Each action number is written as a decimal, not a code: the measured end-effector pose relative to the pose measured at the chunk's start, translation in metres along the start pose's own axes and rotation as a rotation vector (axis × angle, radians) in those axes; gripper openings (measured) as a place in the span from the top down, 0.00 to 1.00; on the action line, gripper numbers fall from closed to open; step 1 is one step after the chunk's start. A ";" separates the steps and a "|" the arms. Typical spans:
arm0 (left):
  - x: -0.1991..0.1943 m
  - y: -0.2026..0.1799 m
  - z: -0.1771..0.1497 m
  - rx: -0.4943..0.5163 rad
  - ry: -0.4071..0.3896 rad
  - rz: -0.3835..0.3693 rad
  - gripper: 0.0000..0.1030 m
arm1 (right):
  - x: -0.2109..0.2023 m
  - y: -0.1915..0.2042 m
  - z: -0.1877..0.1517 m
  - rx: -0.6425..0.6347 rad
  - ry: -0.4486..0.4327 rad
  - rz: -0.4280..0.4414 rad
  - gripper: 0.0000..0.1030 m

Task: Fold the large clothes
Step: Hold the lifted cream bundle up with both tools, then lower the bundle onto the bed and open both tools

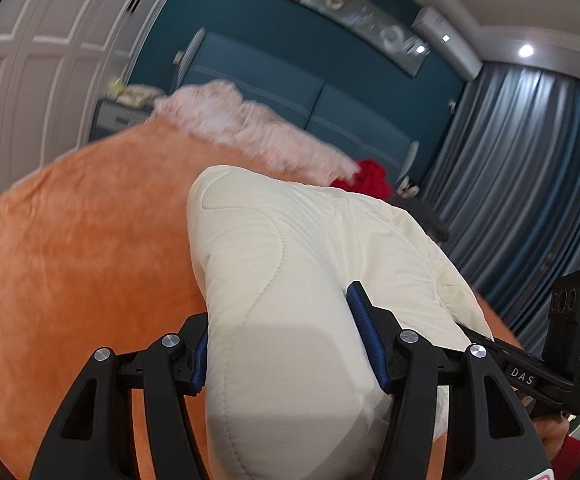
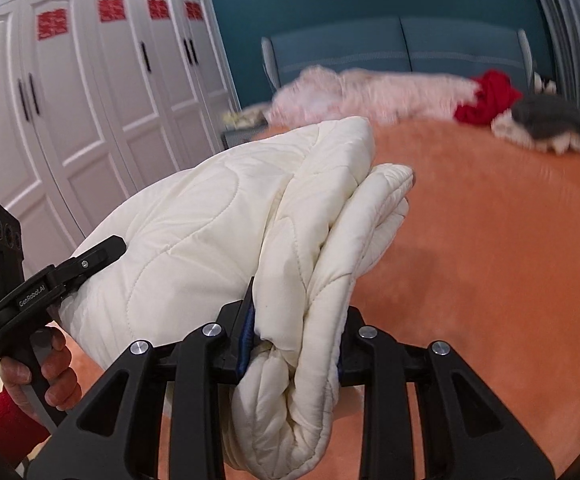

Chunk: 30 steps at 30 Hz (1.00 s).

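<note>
A folded cream quilted garment (image 1: 290,264) is held up above the orange bed cover (image 1: 74,240). My left gripper (image 1: 286,340) is shut on one thick end of it, with the blue pads (image 1: 364,328) pressing the padding. My right gripper (image 2: 294,332) is shut on the other end, where several folded layers of the garment (image 2: 226,216) bunch between the jaws. The left gripper also shows in the right wrist view (image 2: 90,256), clamped on the garment's far side. The right gripper body shows at the right edge of the left wrist view (image 1: 530,376).
The orange bed cover (image 2: 490,248) spreads below. A pink fluffy blanket (image 2: 370,88), a red garment (image 2: 486,98) and a grey-and-cream garment (image 2: 546,122) lie by the blue headboard (image 2: 402,44). White wardrobe doors (image 2: 82,92) stand on the left, grey curtains (image 1: 530,168) on the right.
</note>
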<state>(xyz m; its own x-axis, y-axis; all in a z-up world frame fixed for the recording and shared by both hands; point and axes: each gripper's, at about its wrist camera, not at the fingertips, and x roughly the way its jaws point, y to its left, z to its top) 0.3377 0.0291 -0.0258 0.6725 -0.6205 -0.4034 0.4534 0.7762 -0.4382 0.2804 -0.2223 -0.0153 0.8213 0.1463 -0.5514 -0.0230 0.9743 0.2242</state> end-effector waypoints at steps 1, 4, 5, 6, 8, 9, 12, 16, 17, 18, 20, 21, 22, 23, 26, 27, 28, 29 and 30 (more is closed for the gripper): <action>0.006 0.006 -0.007 -0.006 0.018 0.011 0.45 | 0.009 -0.002 -0.010 0.009 0.025 -0.002 0.73; 0.021 0.026 -0.033 -0.048 0.078 0.044 0.45 | 0.032 -0.007 -0.034 0.035 0.089 0.002 0.71; 0.023 0.030 -0.037 -0.053 0.085 0.048 0.45 | 0.034 -0.008 -0.041 0.041 0.095 0.002 0.70; 0.023 0.033 -0.043 -0.048 0.085 0.052 0.44 | 0.036 -0.008 -0.048 0.052 0.094 0.006 0.68; 0.021 0.034 -0.049 -0.033 0.087 0.060 0.43 | 0.035 -0.011 -0.054 0.085 0.095 0.018 0.64; 0.020 0.034 -0.051 -0.033 0.093 0.067 0.40 | 0.035 -0.013 -0.056 0.111 0.100 0.027 0.60; 0.016 0.043 -0.053 -0.068 0.135 0.092 0.34 | 0.032 -0.020 -0.057 0.177 0.143 0.048 0.51; -0.013 0.046 -0.044 -0.051 0.154 0.148 0.33 | 0.000 -0.018 -0.053 0.159 0.157 0.019 0.44; -0.027 0.043 -0.037 -0.026 0.146 0.181 0.32 | -0.012 -0.017 -0.049 0.142 0.143 0.006 0.44; -0.032 0.042 -0.033 -0.010 0.145 0.199 0.32 | -0.018 -0.017 -0.045 0.133 0.133 -0.010 0.44; -0.042 0.037 -0.019 0.017 0.153 0.241 0.32 | -0.036 -0.013 -0.027 0.113 0.107 -0.050 0.43; -0.045 0.029 -0.006 0.040 0.154 0.284 0.32 | -0.041 -0.008 -0.015 0.099 0.096 -0.058 0.47; -0.045 0.024 0.002 0.051 0.150 0.305 0.32 | -0.041 -0.004 -0.005 0.088 0.089 -0.065 0.53; -0.044 0.013 0.015 0.072 0.138 0.323 0.32 | -0.041 0.004 0.008 0.073 0.083 -0.073 0.55; -0.028 -0.009 0.043 0.097 0.127 0.362 0.32 | -0.026 0.025 0.042 0.034 0.064 -0.080 0.65; -0.016 -0.017 0.053 0.095 0.138 0.373 0.32 | -0.017 0.032 0.052 0.019 0.060 -0.083 0.69; -0.005 -0.022 0.060 0.090 0.150 0.372 0.32 | -0.009 0.037 0.059 0.008 0.060 -0.090 0.71; 0.006 -0.025 0.066 0.086 0.152 0.375 0.32 | 0.002 0.043 0.066 -0.003 0.062 -0.095 0.72; 0.020 -0.027 0.071 0.085 0.158 0.390 0.32 | 0.015 0.045 0.072 -0.002 0.074 -0.098 0.73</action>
<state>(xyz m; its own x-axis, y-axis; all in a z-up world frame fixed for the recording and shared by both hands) 0.3807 0.0034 0.0353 0.7082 -0.2836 -0.6466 0.2342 0.9583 -0.1637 0.3326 -0.1882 0.0442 0.7756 0.0627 -0.6281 0.0538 0.9849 0.1647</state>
